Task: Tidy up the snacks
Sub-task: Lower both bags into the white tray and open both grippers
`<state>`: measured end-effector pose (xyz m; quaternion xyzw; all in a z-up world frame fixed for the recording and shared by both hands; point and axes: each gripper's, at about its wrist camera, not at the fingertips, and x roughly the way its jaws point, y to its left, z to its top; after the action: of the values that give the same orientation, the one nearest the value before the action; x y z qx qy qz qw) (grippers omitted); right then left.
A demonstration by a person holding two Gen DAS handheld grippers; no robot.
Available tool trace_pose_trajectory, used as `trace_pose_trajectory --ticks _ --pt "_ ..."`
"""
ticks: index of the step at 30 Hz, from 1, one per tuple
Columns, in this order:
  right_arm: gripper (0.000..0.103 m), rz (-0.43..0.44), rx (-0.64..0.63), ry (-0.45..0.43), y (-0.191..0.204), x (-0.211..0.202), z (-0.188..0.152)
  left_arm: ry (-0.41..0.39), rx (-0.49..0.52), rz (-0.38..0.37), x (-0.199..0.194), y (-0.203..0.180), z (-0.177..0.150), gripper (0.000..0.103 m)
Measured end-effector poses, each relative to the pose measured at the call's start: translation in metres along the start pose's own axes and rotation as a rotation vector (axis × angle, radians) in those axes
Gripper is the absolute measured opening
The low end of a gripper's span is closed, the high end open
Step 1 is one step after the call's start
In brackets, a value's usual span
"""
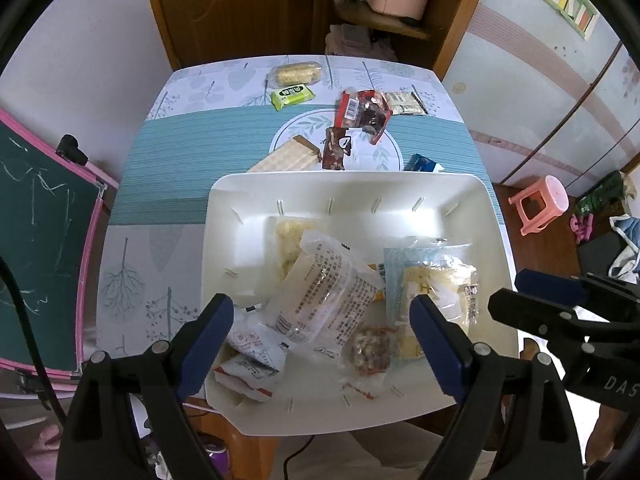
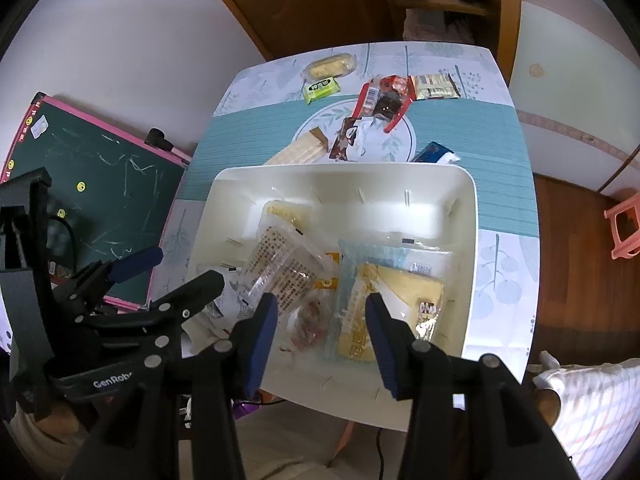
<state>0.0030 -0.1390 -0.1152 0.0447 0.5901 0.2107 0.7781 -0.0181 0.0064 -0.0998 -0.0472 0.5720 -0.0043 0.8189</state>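
Note:
A white basket (image 1: pixel 400 184) stands at the near edge of the table and holds several snack packets. Among them are a clear printed packet (image 1: pixel 324 292), a pale blue and yellow packet (image 2: pixel 384 292) and a small nut packet (image 1: pixel 370 350). My left gripper (image 1: pixel 324 308) hovers wide open over the clear packet, with nothing pressed between its pads. My right gripper (image 2: pixel 320 304) stands open above the blue and yellow packet, which lies flat in the basket. Beyond the basket lie a wafer bar (image 1: pixel 286 158), a brown packet (image 1: pixel 336 148), a red packet (image 1: pixel 360 110), a green packet (image 1: pixel 292 95) and a blue packet (image 1: pixel 424 163).
A beige packet (image 1: pixel 404 103) and a clear-wrapped yellow cake (image 1: pixel 296 72) lie near the table's far edge. A green chalkboard (image 1: pixel 36 240) with a pink frame stands left of the table. A pink stool (image 1: pixel 540 204) sits on the floor at the right. A wooden cabinet (image 1: pixel 240 8) stands behind.

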Motion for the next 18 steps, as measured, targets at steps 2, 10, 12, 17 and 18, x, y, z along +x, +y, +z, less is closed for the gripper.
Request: trace_pose_trajectory --ticks 2,10,12,17,18 --pt "0.046 0.001 -0.002 0.008 0.0002 0.0014 -0.0006 0.000 0.004 0.003 -0.0002 -0.0016 -0.0001 0.089" --pt "0.046 0.000 0.000 0.028 -0.0016 0.0061 -0.0009 0.007 0.008 0.010 0.0007 -0.0030 0.0009 0.089" --pt "0.046 -0.001 -0.001 0.028 -0.0017 0.0060 -0.0007 0.005 0.010 0.012 0.0008 -0.0032 0.0013 0.089" --pt "0.046 -0.005 0.007 0.027 -0.0040 0.0061 -0.0004 0.003 0.017 0.014 0.0017 -0.0040 0.0042 0.089" --pt "0.046 -0.005 0.010 0.027 -0.0051 0.0061 0.0000 0.002 0.019 0.014 0.0018 -0.0046 0.0051 0.089"
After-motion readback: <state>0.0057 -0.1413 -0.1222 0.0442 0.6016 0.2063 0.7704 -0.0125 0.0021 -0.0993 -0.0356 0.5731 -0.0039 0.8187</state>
